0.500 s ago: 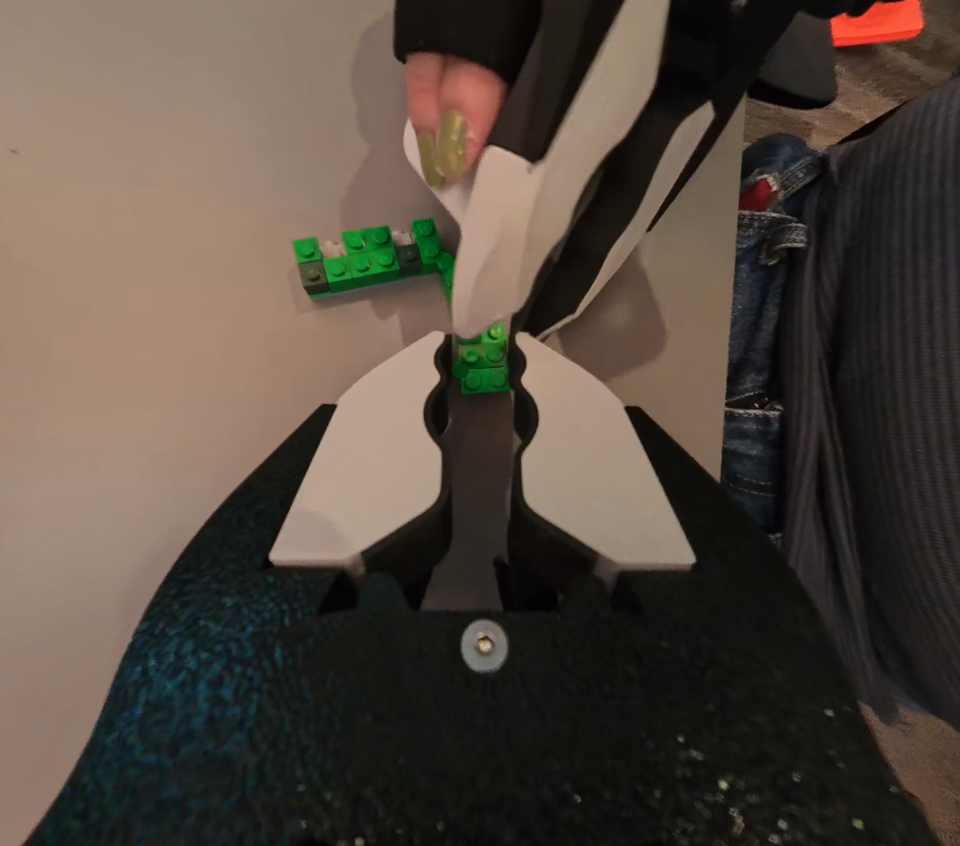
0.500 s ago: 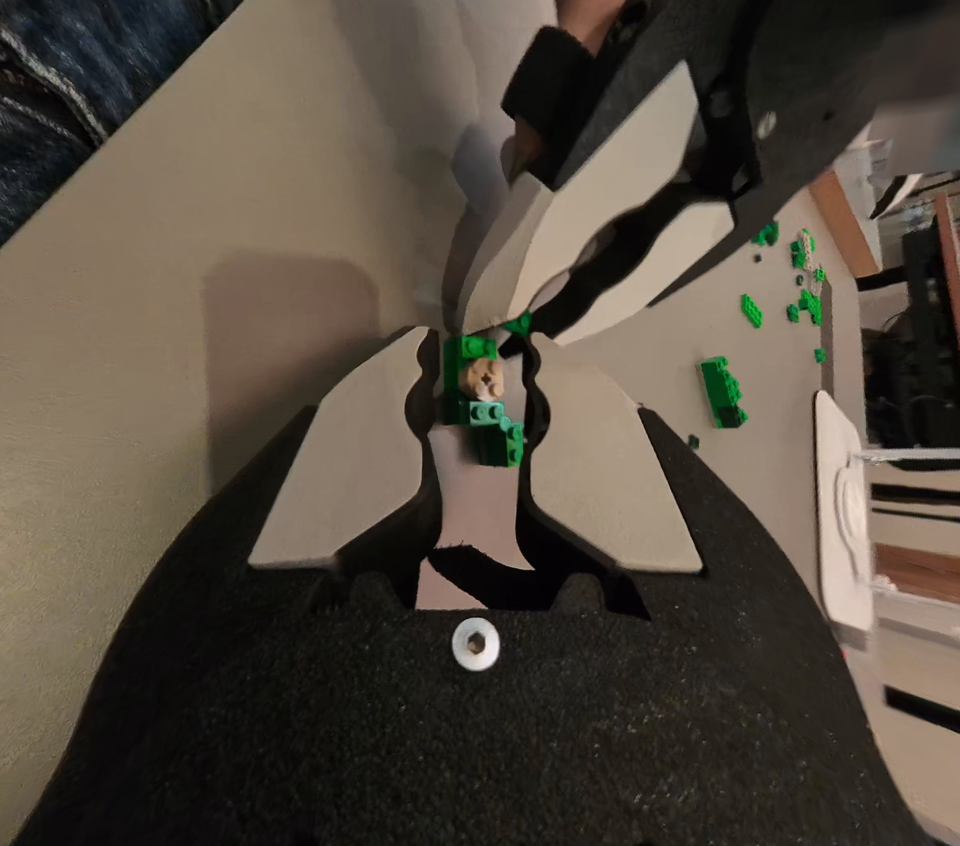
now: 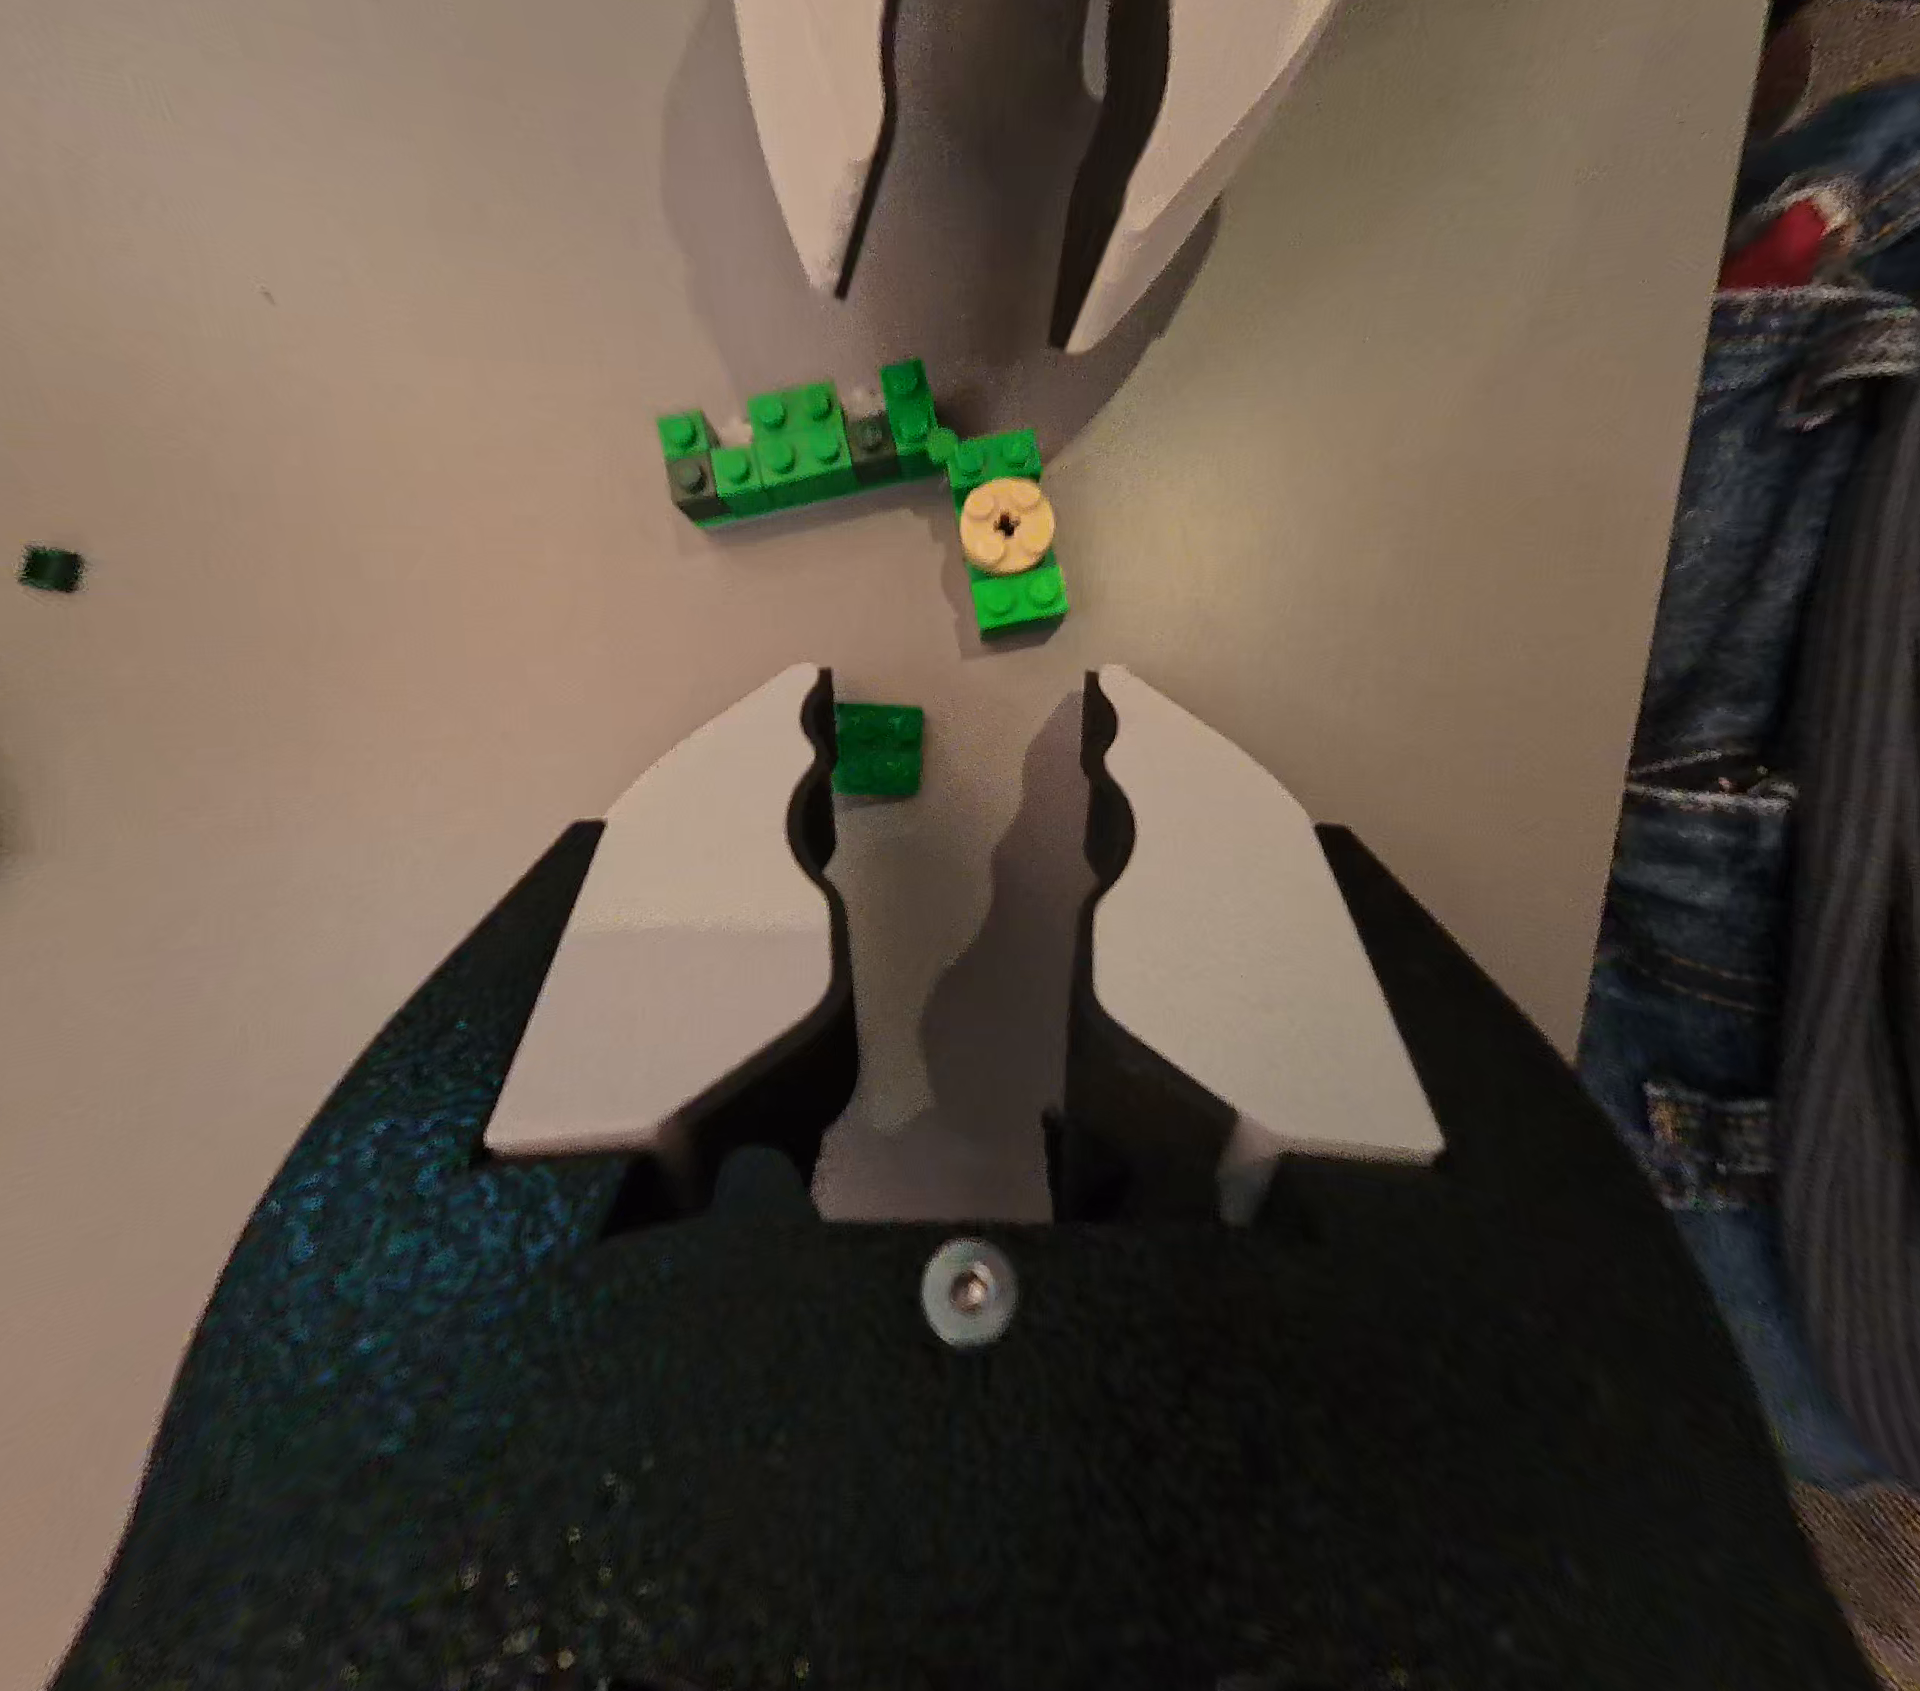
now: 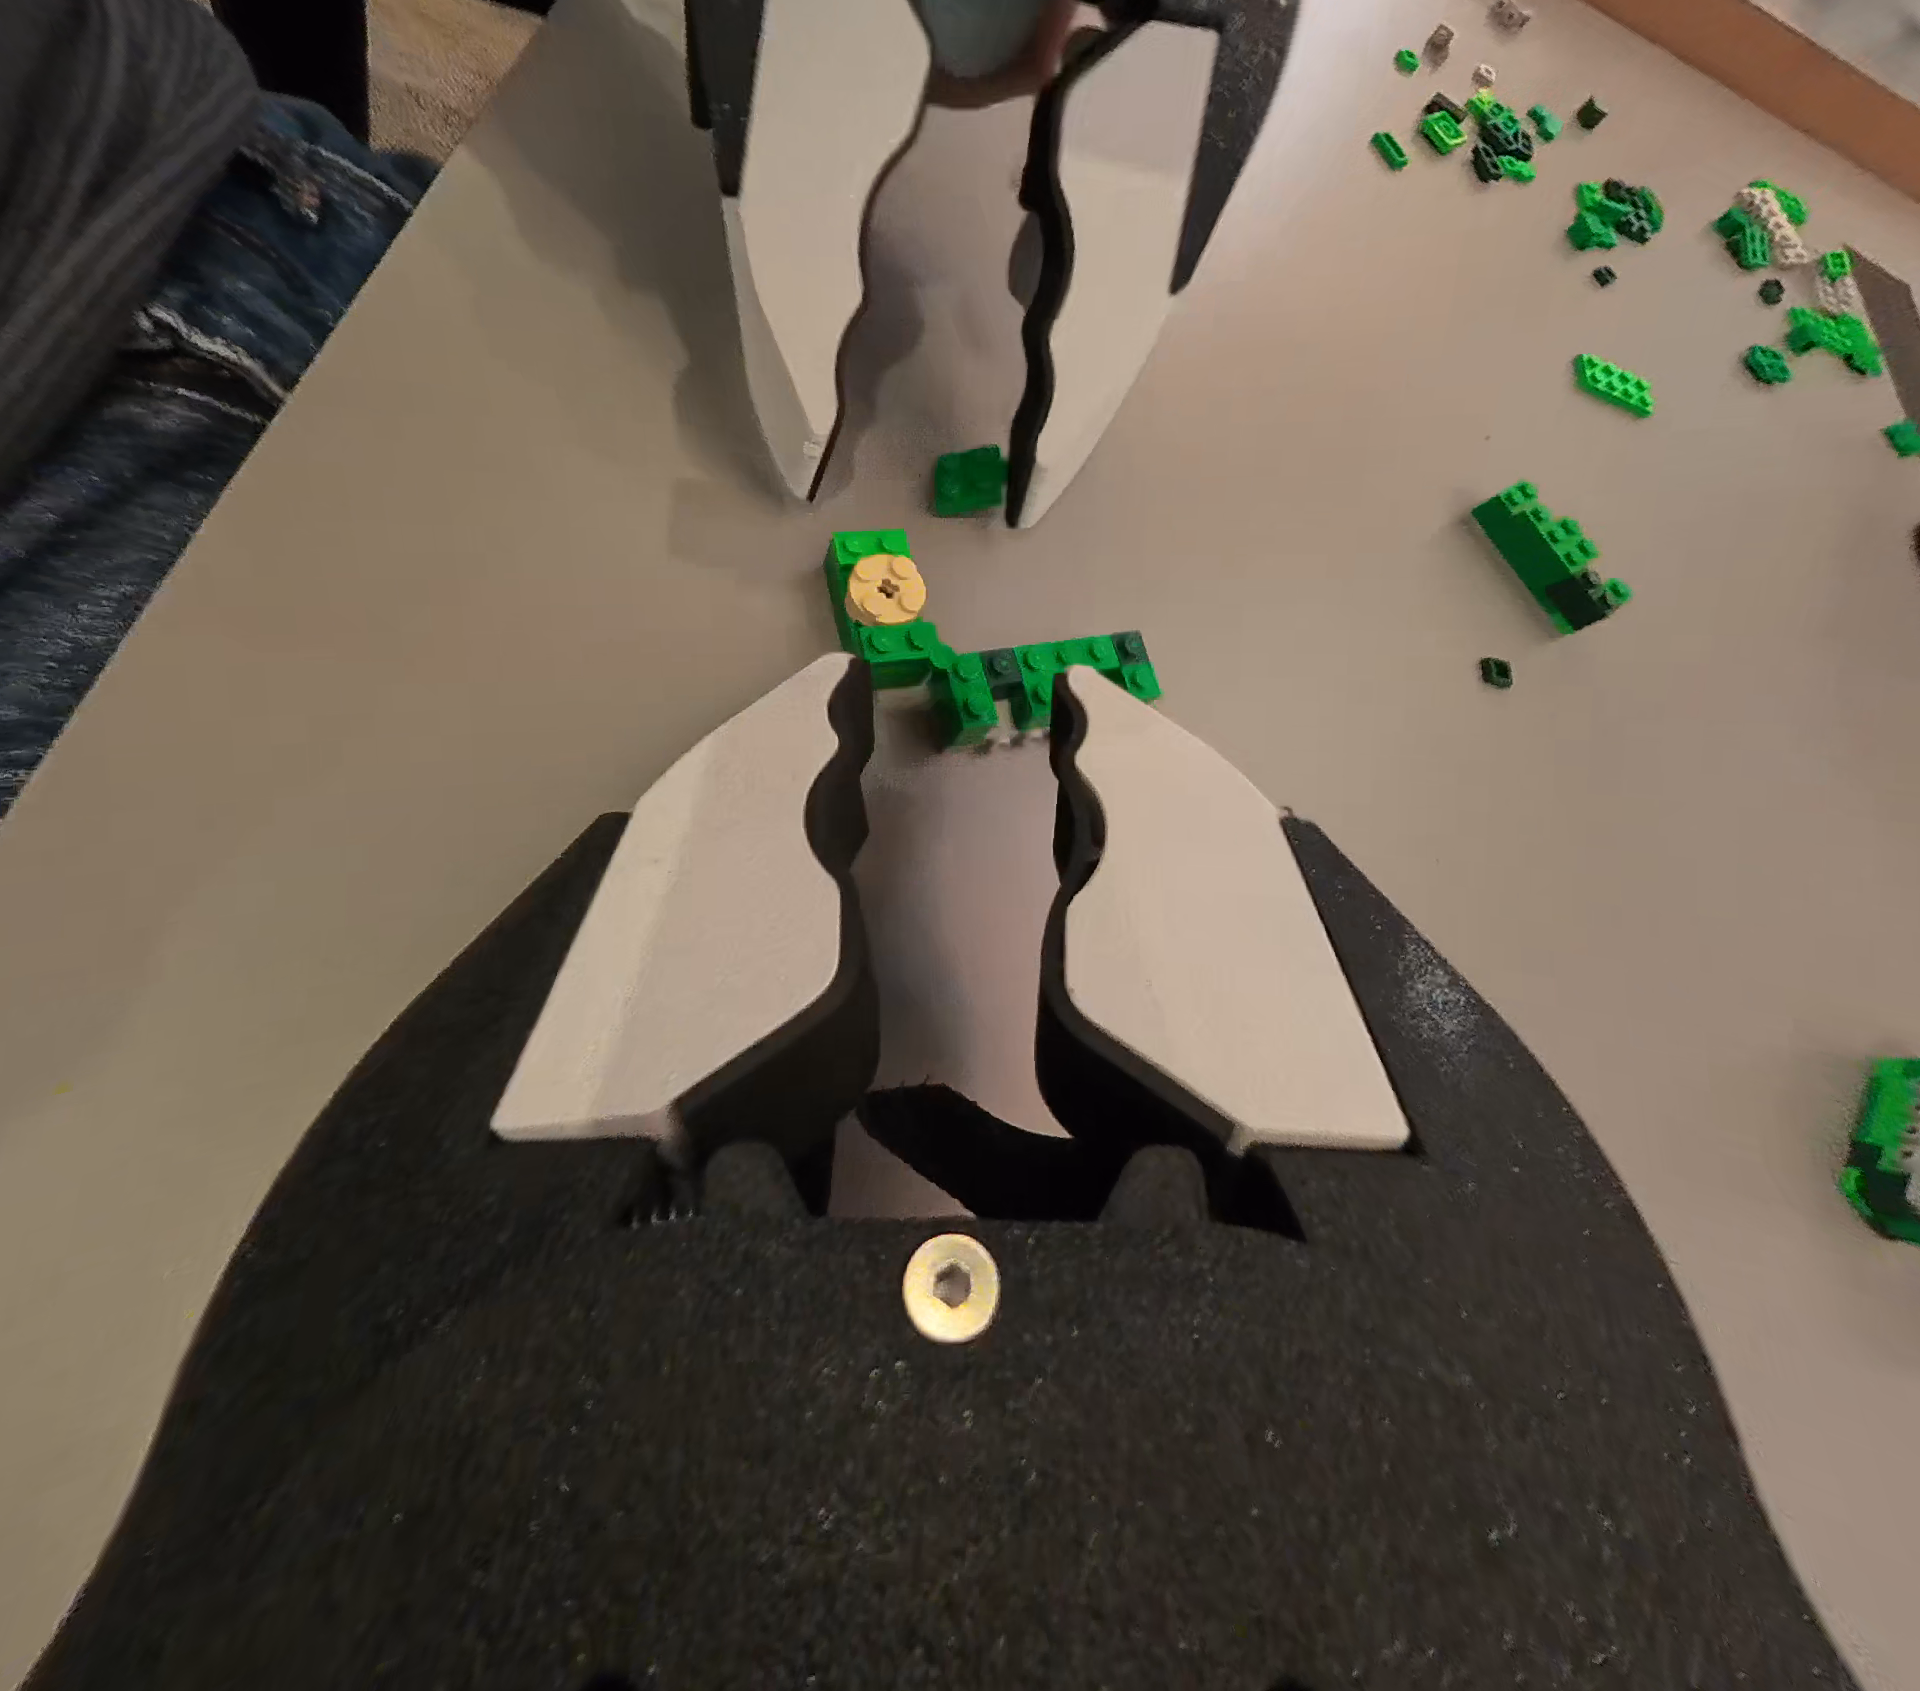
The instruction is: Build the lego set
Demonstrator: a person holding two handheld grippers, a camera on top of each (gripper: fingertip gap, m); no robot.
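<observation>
Bright and dark green brick build (image 3: 862, 452) with a tan round stud piece (image 3: 1005, 526), loose green plate (image 3: 876, 750), pale grey fingers (image 3: 686, 893) on speckled black bodies, beige bench (image 3: 312, 187), blue jeans (image 3: 1714, 810), scattered green bricks (image 4: 1610, 218) far right.

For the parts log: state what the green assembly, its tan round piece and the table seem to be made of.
Green assembly: moulded plastic by the look, slightly glossy, with crisp studs and block edges.
Tan round piece: likely the same plastic, smooth, four studs on top.
Table: matte off-white, no grain; probably laminate or painted board, which one I cannot tell.
</observation>
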